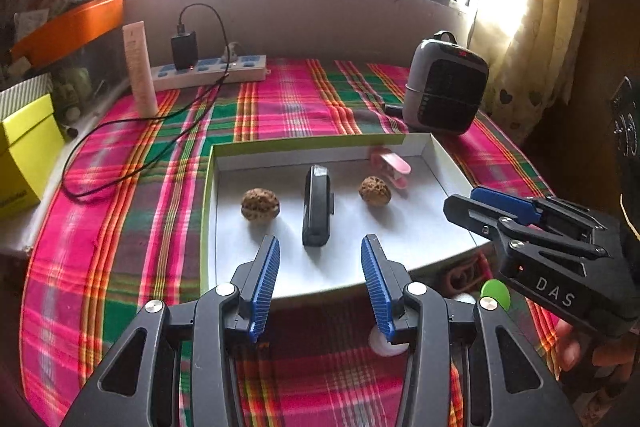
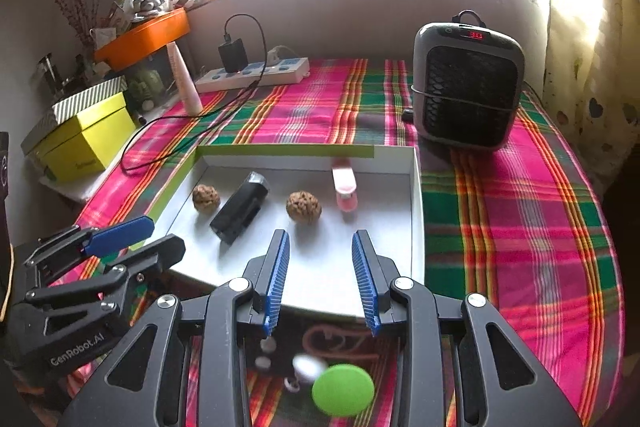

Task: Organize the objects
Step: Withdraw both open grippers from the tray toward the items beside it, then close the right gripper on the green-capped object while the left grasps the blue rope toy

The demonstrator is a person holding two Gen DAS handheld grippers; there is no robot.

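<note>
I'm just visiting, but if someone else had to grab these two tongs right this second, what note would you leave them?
Left tongs: open, empty, hovering over the near edge of the white tray.
Right tongs: open, empty, beside the left ones.
In the tray, in a row: walnut, black device, second walnut, pink clip.
Still on the plaid cloth in front of the tray: a green disc, small white pieces and a pinkish loop.
Left to do: probably those loose items go in next.

Plaid-clothed table (image 1: pixel 280 107): white tray (image 1: pixel 436 151), heater (image 1: pixel 444 83), power strip (image 1: pixel 208 71) (charger plugged in).
</note>
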